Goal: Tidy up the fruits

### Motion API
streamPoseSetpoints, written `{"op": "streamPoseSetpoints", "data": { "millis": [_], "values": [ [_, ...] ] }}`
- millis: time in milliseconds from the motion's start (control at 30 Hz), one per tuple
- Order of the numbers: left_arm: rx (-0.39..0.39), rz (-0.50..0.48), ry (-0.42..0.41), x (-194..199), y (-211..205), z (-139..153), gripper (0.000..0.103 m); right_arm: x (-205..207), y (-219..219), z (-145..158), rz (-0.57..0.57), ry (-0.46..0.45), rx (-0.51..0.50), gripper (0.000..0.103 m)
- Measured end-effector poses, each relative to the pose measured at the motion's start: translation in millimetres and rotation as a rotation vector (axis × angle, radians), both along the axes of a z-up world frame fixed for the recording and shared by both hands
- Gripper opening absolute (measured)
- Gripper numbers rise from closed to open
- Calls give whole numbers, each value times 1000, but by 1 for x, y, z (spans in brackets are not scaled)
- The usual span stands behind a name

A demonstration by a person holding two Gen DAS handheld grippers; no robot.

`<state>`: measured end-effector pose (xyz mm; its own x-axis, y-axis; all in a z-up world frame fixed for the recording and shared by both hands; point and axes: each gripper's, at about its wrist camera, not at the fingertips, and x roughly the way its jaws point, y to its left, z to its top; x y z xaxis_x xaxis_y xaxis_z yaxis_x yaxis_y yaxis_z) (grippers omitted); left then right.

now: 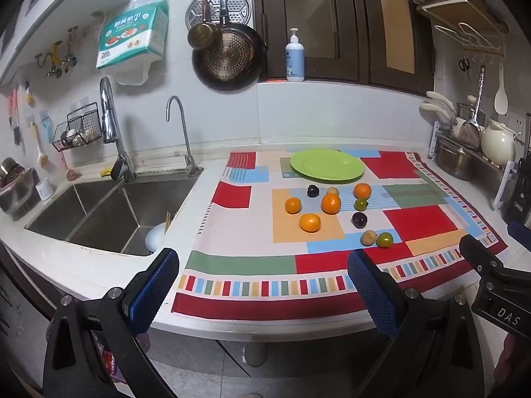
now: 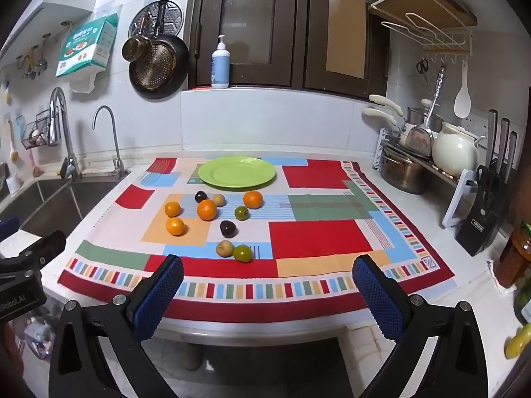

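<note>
Tools both wide open, empty, hovering off counter edge; fruits well ahead.

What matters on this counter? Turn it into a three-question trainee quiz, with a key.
1. True or false: the green plate already holds fruit.
2. How many oranges lie on the patterned cloth?
3. The left gripper and right gripper are: A) open and empty; B) shut on a plum; C) resting on the plate.

Key: 1 false; 2 four; 3 A.
</note>
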<state>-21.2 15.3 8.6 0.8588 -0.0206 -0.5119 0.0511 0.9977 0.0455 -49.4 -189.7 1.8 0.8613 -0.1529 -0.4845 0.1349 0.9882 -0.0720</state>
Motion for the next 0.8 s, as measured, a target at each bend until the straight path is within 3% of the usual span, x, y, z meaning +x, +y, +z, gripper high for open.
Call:
{"op": "streamPoseSetpoints", "data": {
  "millis": [800],
  "values": [
    [10,6,-60,-18,0,11,103,-14,2,6,6,-20,0,103]
  ]
}}
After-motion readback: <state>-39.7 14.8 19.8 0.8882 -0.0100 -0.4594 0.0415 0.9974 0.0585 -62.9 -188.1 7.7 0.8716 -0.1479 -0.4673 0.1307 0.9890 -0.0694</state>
